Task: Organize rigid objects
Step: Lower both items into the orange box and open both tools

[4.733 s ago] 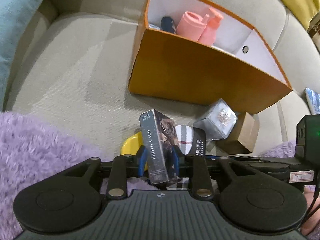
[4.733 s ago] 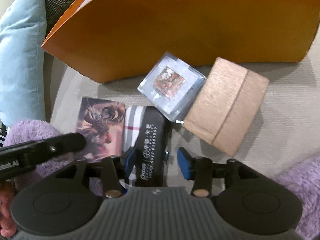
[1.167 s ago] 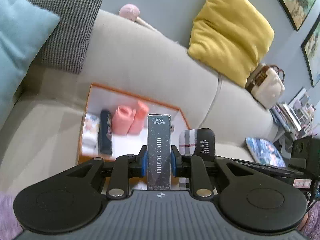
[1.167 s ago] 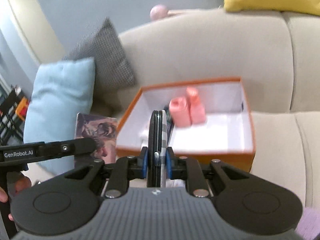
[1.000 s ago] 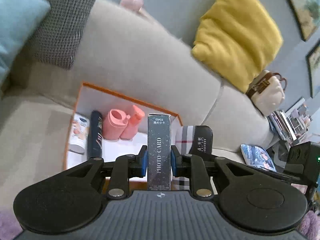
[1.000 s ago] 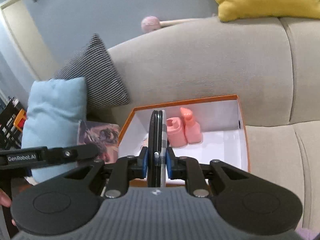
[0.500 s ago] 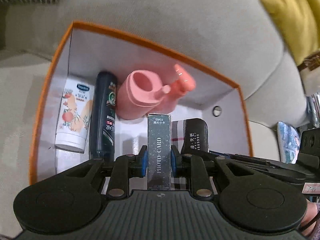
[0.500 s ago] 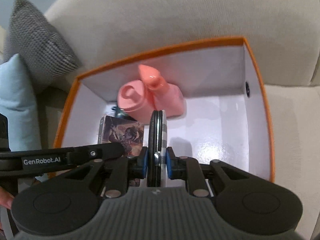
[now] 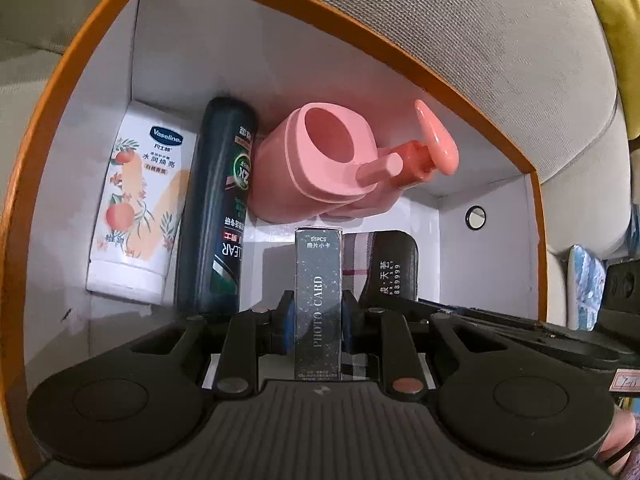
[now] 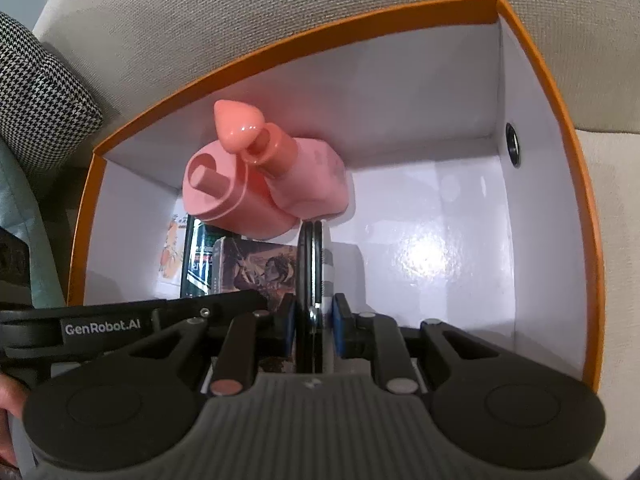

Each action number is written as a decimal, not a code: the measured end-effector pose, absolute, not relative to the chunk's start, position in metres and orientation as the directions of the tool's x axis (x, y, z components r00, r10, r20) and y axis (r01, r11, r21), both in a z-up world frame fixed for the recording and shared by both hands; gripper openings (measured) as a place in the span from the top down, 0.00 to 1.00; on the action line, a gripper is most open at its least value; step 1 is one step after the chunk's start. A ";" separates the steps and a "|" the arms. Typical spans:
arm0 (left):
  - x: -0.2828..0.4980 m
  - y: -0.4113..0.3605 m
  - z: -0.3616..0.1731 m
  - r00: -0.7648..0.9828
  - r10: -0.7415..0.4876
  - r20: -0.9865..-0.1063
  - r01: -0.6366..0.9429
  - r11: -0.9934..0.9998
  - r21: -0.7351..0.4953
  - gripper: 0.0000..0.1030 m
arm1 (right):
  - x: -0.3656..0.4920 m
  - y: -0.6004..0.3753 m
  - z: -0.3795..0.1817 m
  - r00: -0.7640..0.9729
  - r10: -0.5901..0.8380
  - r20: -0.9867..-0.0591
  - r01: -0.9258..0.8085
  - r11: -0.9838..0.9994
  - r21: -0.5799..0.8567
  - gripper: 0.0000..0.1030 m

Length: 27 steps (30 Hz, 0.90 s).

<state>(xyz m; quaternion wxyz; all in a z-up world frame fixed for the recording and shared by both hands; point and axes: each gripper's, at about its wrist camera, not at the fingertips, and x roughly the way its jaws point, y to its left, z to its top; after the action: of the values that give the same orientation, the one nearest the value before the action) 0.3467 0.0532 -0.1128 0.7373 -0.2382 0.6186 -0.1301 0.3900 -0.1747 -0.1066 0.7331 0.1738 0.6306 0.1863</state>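
Orange card forms the outside and rim of the storage box [image 9: 72, 76], white inside, set on a beige sofa [image 10: 200, 20]. Both grippers point down into it.

Left wrist view: the left gripper [image 9: 318, 320] is clamped on a slim dark box lettered PHOTO CARD [image 9: 319, 300], held upright on its narrow edge between the blue pads. This view alone shows the full left side of the storage box: a white Vaseline tube [image 9: 136, 204] lying against the left wall, a dark green shampoo bottle [image 9: 218, 208] just beside it, then a pink cup [image 9: 316, 160] and a pink pump bottle [image 9: 420, 156] touching each other at the back wall. To the right, a black case with a plaid side [image 9: 390, 264] is seen broadside.

Right wrist view: the right gripper [image 10: 314, 324] is closed on that same black case [image 10: 310, 280], here seen edge-on. This view alone shows the illustrated broad face of the card box [image 10: 260, 272], the bare white floor on the box's right side, and a checked cushion [image 10: 36, 92] outside. The tube and shampoo bottle are mostly hidden here. A fingertip shows at the lower left edge.
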 end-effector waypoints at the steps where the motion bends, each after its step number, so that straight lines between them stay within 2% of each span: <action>1: 0.347 0.051 -0.112 0.194 -0.467 -0.863 -0.094 0.866 -0.490 0.73 | 0.388 -0.172 -0.105 0.135 0.487 -0.863 -0.061 0.873 0.483 0.81; 4: 0.347 0.044 -0.105 0.192 -0.406 -0.893 -0.037 0.907 -0.420 0.67 | 0.387 -0.167 -0.101 0.147 0.422 -0.895 -0.111 0.906 0.409 0.74; 5: 0.348 0.040 -0.103 0.192 -0.383 -0.904 -0.018 0.919 -0.393 0.65 | 0.387 -0.165 -0.099 0.150 0.399 -0.905 -0.126 0.915 0.382 0.66; 6: 0.347 0.036 -0.101 0.194 -0.354 -0.915 0.010 0.933 -0.359 0.64 | 0.387 -0.163 -0.099 0.156 0.379 -0.912 -0.140 0.923 0.359 0.63; 10: 0.344 0.022 -0.095 0.206 -0.297 -0.933 0.106 0.954 -0.280 0.61 | 0.386 -0.155 -0.101 0.161 0.317 -0.935 -0.196 0.938 0.284 0.61; 16: 0.342 0.011 -0.088 0.240 -0.225 -0.944 0.211 0.962 -0.175 0.56 | 0.386 -0.148 -0.104 0.147 0.287 -0.947 -0.226 0.941 0.250 0.51; 27: 0.334 0.008 -0.094 0.219 -0.254 -0.942 0.257 0.946 -0.195 0.55 | 0.388 -0.144 -0.115 0.104 0.305 -0.947 -0.216 0.936 0.278 0.51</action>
<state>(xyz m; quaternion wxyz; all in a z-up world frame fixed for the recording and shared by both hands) 0.3338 0.0079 -0.0939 0.7809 0.0015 0.6029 -0.1636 0.3884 -0.1437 -0.1151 0.7420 0.0347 0.6461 0.1754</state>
